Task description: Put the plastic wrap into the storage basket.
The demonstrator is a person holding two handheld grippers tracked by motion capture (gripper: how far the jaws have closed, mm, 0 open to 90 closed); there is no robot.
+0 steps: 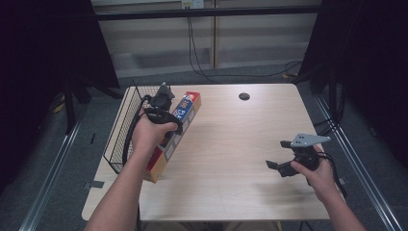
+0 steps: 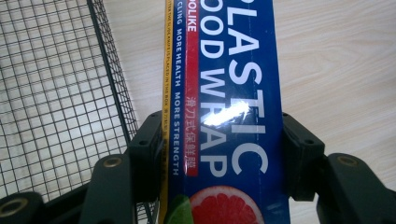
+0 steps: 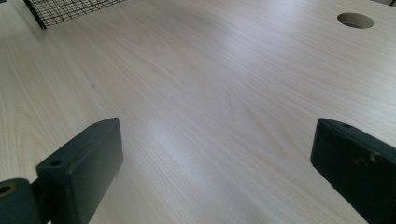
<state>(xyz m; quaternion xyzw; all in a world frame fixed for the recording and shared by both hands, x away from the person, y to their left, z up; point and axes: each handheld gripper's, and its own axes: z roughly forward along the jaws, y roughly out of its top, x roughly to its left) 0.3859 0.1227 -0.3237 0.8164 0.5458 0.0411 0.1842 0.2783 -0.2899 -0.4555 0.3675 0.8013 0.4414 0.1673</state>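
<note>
In the high view, the left gripper (image 1: pixel 162 103) is seen at the upper left of the table (image 1: pixel 231 163), held in a hand that comes up from the bottom left. It is set over a long box (image 1: pixel 179 132) of plastic wrap, which runs slantwise from the upper centre-left down toward the lower left and lies along the right side of a wire basket (image 1: pixel 124 127) at the table's left edge. The right gripper (image 1: pixel 285 156) is seen at the lower right, well apart from the box, with its jaws spread and nothing between them. A round hole (image 1: pixel 244 96) is seen in the table near the far edge.

In the left gripper view, the box (image 2: pixel 224 112) fills the middle of the frame from top to bottom, its blue face lettered in white and a cut grapefruit printed at the bottom. The two black jaws are pressed against its left and right sides, so the box is clamped. The basket (image 2: pixel 60 93) takes up the left of the frame, just beside the box, and bare table (image 2: pixel 336 60) is seen at the right.

In the right gripper view, the jaws stand wide apart at the lower left and lower right over bare table (image 3: pixel 210 93). A corner of the basket (image 3: pixel 70 9) is seen at the upper left, and the hole (image 3: pixel 355 20) at the upper right.
</note>
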